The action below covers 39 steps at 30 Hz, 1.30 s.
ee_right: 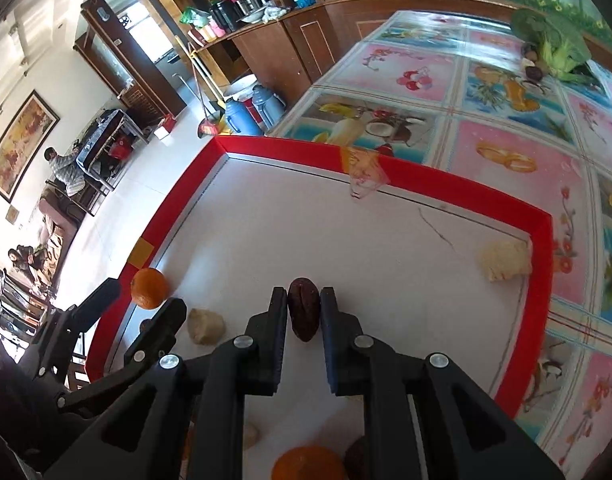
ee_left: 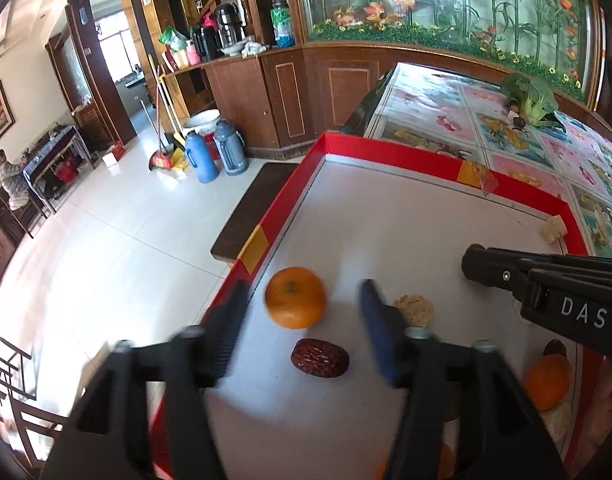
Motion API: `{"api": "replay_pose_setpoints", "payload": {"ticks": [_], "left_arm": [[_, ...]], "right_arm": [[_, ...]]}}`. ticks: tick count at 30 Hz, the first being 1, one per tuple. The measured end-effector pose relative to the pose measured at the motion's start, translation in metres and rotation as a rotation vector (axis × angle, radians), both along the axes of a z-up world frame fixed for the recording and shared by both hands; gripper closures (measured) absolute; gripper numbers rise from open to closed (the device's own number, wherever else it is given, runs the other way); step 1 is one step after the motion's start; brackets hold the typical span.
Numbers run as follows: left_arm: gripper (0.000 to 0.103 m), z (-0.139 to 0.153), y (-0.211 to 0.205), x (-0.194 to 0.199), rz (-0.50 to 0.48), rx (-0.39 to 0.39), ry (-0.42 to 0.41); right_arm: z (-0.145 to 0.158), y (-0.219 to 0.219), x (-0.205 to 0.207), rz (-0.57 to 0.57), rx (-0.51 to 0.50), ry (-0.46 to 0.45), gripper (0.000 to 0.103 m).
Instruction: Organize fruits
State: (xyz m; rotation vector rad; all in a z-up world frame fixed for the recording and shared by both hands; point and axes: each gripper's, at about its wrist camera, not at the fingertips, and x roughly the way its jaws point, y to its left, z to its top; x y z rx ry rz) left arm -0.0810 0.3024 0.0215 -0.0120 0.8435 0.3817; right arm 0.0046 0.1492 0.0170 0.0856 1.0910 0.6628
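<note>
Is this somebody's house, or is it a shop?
Most likely a home's living and dining room. A table with a fruit-patterned cover stands by a wooden counter holding kettles, thermos flasks and a broom rest on the tiled floor, and a framed painting hangs on the wall.

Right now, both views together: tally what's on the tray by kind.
Oranges: 2
Dates: 3
Pale chunks: 3
Total: 8. A possible third orange is cut off at the frame's bottom edge.
</note>
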Motion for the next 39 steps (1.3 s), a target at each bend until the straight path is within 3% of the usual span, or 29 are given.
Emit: {"api": "replay_pose_setpoints", "payload": {"ticks": [2,9,13,18,22,27,30,31,35,39], "left_arm": [[0.029,0.002,-0.004,-0.002,-0.010,0.006,-0.005],[0.025,0.011,-0.015,-0.012,-0.033,-0.012,-0.035],[0.015,0.032,-0.024,-0.027,-0.048,-0.018,-0.107],[0.008,0.060,-0.042,-0.049,-0.071,-0.009,-0.197],[0.000,0.087,-0.058,-0.076,-0.096,0.007,-0.290],[0.000,0.116,-0.072,-0.109,-0.112,0.003,-0.389],[0.000,0.128,-0.074,-0.129,-0.108,-0.027,-0.432],[0.000,0.131,-0.074,-0.136,-0.103,-0.029,-0.454],[0.000,0.141,-0.079,-0.158,-0.068,-0.023,-0.510],[0.000,0.147,-0.090,-0.167,-0.063,0.034,-0.503]], "right_arm": [[0.003,-0.008,-0.002,-0.009,0.028,0.008,0.064],[0.033,-0.036,-0.027,-0.030,0.050,-0.092,0.064],[0.058,-0.052,-0.047,-0.053,0.043,-0.207,0.061],[0.093,-0.073,-0.084,-0.086,0.033,-0.390,0.048],[0.117,-0.092,-0.118,-0.126,0.033,-0.527,0.032],[0.141,-0.121,-0.166,-0.217,0.054,-0.677,0.021],[0.149,-0.135,-0.193,-0.274,0.051,-0.766,0.009],[0.150,-0.137,-0.198,-0.285,0.053,-0.782,0.000],[0.154,-0.143,-0.218,-0.324,0.050,-0.852,0.000],[0.156,-0.141,-0.221,-0.317,0.047,-0.845,0.000]]}}
